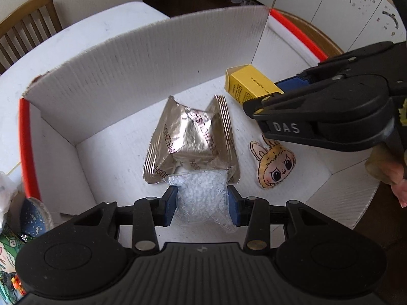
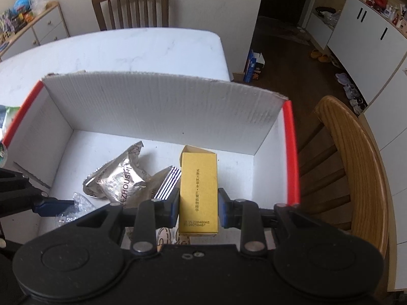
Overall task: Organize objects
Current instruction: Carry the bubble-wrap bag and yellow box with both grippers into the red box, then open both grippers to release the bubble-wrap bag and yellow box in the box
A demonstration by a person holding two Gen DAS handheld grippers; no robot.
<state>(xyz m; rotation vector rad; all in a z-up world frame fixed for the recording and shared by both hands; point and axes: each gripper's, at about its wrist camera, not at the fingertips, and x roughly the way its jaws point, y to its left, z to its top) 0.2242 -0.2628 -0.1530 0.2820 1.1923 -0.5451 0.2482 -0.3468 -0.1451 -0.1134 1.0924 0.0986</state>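
Note:
A white cardboard box with red edges (image 1: 142, 66) stands on the table, and both grippers reach into it. My left gripper (image 1: 202, 206) is shut on a clear bag of small white beads (image 1: 201, 198), held over the box floor. A crumpled silver foil packet (image 1: 193, 139) lies just beyond the bag. My right gripper (image 2: 198, 208) is shut on a yellow carton (image 2: 199, 190), which also shows in the left wrist view (image 1: 250, 85). A cartoon rabbit sticker (image 1: 276, 165) lies on the box floor on the right. The foil packet (image 2: 119, 178) also shows in the right wrist view.
The box sits on a white table (image 2: 114, 48). Wooden chairs stand at the far side (image 2: 131, 5) and to the right (image 2: 356, 157). Colourful items (image 1: 15, 228) lie outside the box on the left.

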